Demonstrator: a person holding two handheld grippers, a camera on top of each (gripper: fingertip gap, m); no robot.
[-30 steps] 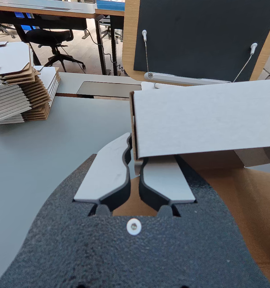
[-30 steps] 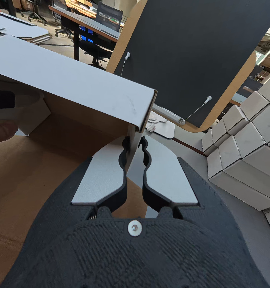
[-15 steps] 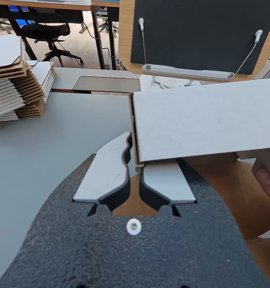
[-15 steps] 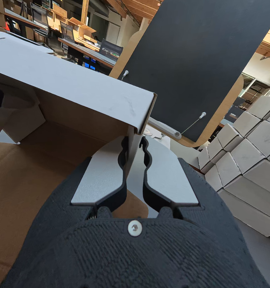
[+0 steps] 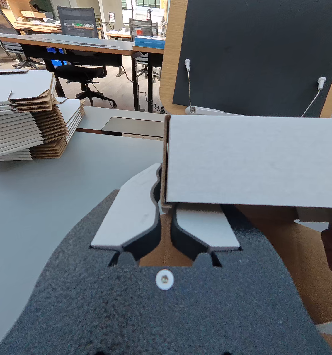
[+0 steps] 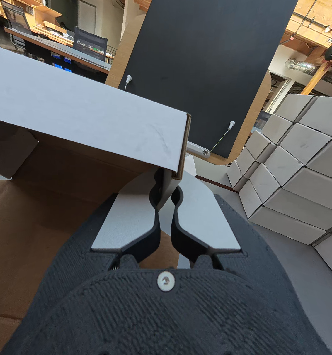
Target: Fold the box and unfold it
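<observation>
Left gripper (image 5: 164,190) nearly closed, pinching the left side wall of the box (image 5: 253,161); right gripper (image 6: 166,189) likewise nearly closed on the box's (image 6: 88,123) right side wall; box held between the two above the grey table (image 5: 46,201), white panel folded over on top, brown inside facing the cameras. Stack of flat cardboard sheets (image 5: 23,119) far left on the table; pile of folded white boxes (image 6: 295,172) at right; black board (image 5: 257,53) behind.
</observation>
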